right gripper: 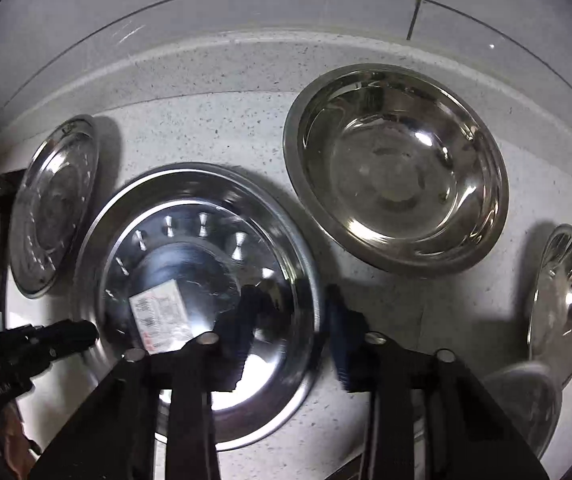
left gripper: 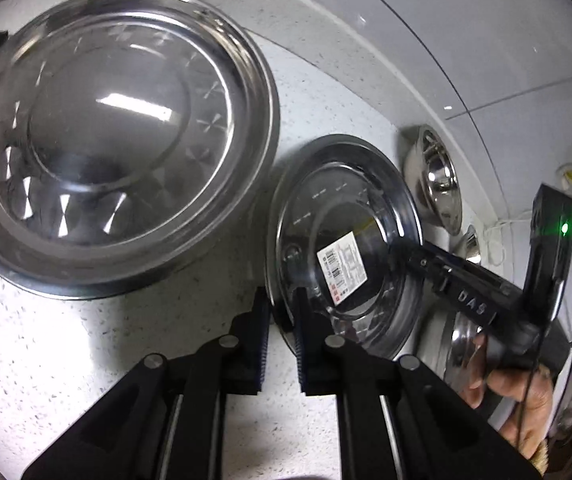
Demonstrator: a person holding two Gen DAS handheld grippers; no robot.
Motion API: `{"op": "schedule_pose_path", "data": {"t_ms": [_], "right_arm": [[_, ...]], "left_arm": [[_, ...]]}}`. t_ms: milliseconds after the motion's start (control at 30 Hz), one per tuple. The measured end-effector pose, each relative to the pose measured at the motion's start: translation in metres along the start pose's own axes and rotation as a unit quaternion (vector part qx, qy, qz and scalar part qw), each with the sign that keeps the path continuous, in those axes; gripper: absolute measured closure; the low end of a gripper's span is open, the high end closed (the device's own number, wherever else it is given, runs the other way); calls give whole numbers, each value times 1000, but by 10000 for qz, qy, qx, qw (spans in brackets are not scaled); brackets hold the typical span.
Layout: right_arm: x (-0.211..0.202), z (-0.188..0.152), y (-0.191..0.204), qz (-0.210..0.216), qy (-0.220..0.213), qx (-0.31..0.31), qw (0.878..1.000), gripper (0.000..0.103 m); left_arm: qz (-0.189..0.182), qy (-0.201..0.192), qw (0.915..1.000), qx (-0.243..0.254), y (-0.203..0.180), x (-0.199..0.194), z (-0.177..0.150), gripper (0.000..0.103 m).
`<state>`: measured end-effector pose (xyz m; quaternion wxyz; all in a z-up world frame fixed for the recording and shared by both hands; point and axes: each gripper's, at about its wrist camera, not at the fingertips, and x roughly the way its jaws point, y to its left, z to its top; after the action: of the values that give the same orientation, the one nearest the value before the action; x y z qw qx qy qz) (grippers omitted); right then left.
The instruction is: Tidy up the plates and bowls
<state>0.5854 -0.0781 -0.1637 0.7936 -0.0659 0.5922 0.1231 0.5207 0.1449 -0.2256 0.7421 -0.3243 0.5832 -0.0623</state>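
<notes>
The big steel plate (left gripper: 113,140), broad and faceted, lies just beside the stickered plate (left gripper: 346,240) on the speckled counter (left gripper: 85,360); both are slick — a rim grip could slip. The left gripper (left gripper: 281,332) pinches the stickered plate's rim; the right gripper (right gripper: 286,340) straddles its opposite edge, jaws partly open; the round bowl (right gripper: 398,168) sits apart.
</notes>
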Motion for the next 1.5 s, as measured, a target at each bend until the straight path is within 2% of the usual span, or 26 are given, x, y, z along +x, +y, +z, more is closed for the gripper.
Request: {"op": "schedule_pose_path", "data": {"t_ms": [100, 267, 333, 433, 533, 667, 767, 967, 1067, 1100, 1200, 1500], "right_arm": [[0, 0, 5, -149, -56, -139, 9998, 82], [-5, -6, 4, -333, -155, -203, 9991, 89], [-11, -8, 6, -348, -233, -276, 9987, 89], [-20, -8, 23, -323, -406, -326, 9981, 89], [-48, -22, 30, -215, -664, -343, 9970, 90], [-94, -59, 49, -17, -1013, -420, 9940, 91], [-123, -109, 74, 11, -1189, -589, 9912, 92], [-134, -207, 105, 237, -1024, -635, 9924, 92], [-127, -251, 112, 395, -866, -506, 9942, 92], [-125, -268, 113, 410, -813, -449, 9948, 92], [-110, -287, 111, 528, -599, -313, 9963, 93], [-86, -295, 102, 478, -401, -2, 9981, 93]], "left_arm": [[63, -155, 9998, 115, -2, -2, -3, 93], [46, -184, 9996, 189, 0, -13, -7, 93], [16, -259, 9995, 180, -1, -23, -10, 93], [-13, -415, 9988, 267, -5, -48, -20, 93], [4, -600, 9974, 412, -7, -83, -42, 93], [65, -729, 9947, 715, -7, -125, -90, 93], [42, -646, 9935, 939, 2, -153, -140, 93], [219, -287, 9918, 1228, 25, -163, -230, 93], [239, -140, 9922, 1213, 43, -163, -256, 93], [269, -120, 9919, 1237, 48, -161, -262, 93], [358, -51, 9923, 1186, 57, -150, -268, 93], [676, -80, 9903, 1212, 62, -119, -268, 93]]}}
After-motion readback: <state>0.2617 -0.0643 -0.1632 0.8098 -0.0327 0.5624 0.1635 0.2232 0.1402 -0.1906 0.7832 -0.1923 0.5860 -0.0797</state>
